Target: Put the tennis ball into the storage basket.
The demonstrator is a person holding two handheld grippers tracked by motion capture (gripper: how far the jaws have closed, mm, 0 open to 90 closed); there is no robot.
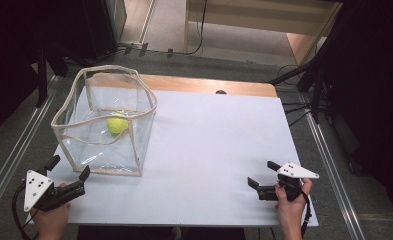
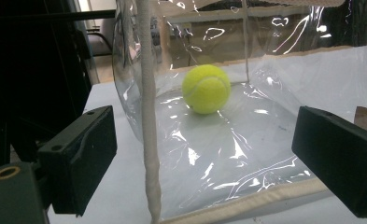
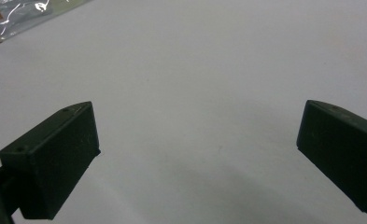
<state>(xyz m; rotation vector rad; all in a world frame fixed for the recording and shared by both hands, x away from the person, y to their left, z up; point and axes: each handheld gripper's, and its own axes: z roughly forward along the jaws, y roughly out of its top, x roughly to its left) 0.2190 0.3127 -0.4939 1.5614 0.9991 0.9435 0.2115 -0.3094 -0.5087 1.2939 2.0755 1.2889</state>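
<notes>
Clear bag with ball at worktop's left side; both grippers spread wide, holding nothing.

Transparent plastic bag (image 1: 105,120) with cream trim standing open-topped near left edge of white worktop (image 1: 209,150), toward far-left corner; yellow tennis ball (image 1: 117,123) resting on bag's floor inside, toward far side; left gripper (image 1: 70,174) at near-left corner, just beside bag's near wall, jaws apart, nothing between, pointed at bag with ball (image 2: 206,88) seen through clear wall (image 2: 246,140); right gripper (image 1: 264,174) near near-right corner, well apart from bag, jaws wide over bare worktop (image 3: 195,93); bag corner (image 3: 13,18) at upper left in right gripper view.
</notes>
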